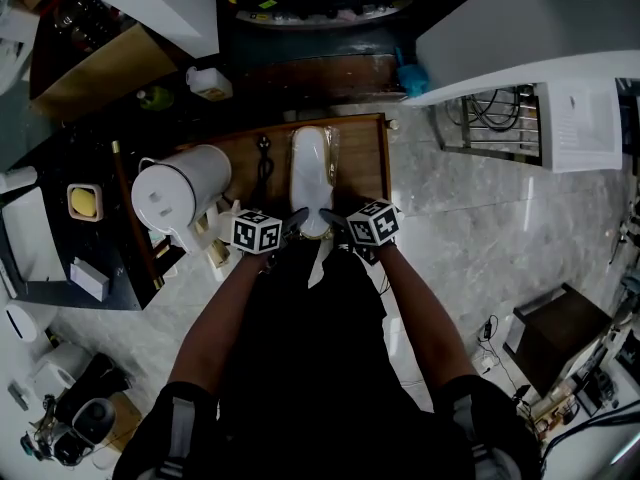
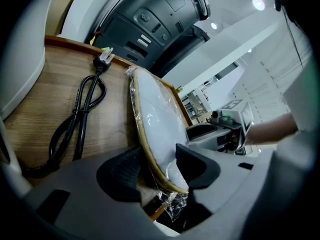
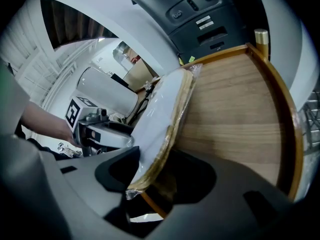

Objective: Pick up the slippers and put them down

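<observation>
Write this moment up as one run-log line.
stage: grasp | slippers: plastic-wrapped, on wooden top | left tongs: open, straddling near end | right tongs: closing around same end

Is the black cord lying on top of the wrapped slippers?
No, the black cord lies on the wooden tabletop beside the wrapped slippers, clear of them.

Left gripper (image 1: pixel 292 224): pitched downward, jaws held wide, slippers (image 1: pixel 311 168) between them. Right gripper (image 1: pixel 336 222): pitched downward, jaws being closed, slippers between them. Left arm (image 1: pixel 215 333) and right arm (image 1: pixel 422 318) are stretched forward, grippers set side by side.
</observation>
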`<act>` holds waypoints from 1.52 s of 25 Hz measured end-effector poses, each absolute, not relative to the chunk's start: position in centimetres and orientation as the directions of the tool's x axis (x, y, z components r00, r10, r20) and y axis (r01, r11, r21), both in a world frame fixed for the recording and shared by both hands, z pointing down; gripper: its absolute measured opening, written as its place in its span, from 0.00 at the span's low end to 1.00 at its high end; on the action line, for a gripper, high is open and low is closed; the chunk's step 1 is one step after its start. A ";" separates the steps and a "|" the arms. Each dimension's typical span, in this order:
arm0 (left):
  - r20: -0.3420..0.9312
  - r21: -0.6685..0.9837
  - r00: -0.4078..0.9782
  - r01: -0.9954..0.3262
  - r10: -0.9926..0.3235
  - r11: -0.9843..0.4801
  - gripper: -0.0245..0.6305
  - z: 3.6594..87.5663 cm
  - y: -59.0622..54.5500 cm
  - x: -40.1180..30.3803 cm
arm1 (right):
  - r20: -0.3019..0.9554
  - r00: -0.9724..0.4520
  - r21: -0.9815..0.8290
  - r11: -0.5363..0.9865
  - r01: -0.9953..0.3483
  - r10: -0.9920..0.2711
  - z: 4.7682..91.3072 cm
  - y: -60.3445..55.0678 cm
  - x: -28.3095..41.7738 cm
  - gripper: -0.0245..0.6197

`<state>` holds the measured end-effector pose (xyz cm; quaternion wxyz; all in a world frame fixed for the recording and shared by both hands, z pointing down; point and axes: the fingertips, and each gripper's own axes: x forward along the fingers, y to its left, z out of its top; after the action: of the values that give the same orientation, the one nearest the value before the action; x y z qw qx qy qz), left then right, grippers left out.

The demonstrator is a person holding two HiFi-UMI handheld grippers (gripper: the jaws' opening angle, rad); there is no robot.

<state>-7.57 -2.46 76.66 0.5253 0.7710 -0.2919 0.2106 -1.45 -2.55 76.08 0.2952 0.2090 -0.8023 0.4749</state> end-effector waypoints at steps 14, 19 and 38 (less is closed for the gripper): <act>0.616 0.674 0.746 -0.665 -0.253 -0.322 0.37 74.9 -2.5 -7.8 | 0.679 -0.730 -0.613 0.487 -0.622 -0.079 74.4 -2.3 -1.6 0.35; 0.599 0.675 0.751 -0.661 -0.279 -0.329 0.37 73.6 -2.6 -8.0 | 0.668 -0.738 -0.607 0.506 -0.613 -0.092 73.4 -2.4 -1.8 0.35; 0.514 0.618 0.751 -0.659 -0.414 -0.429 0.37 65.6 -3.1 -7.2 | 0.587 -0.774 -0.563 0.566 -0.602 -0.238 65.9 -2.4 -0.9 0.35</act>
<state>-7.19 -3.10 65.57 0.4265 0.8328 -0.3222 0.1438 -0.95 -2.41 65.92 0.2299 0.2456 -0.8545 0.3957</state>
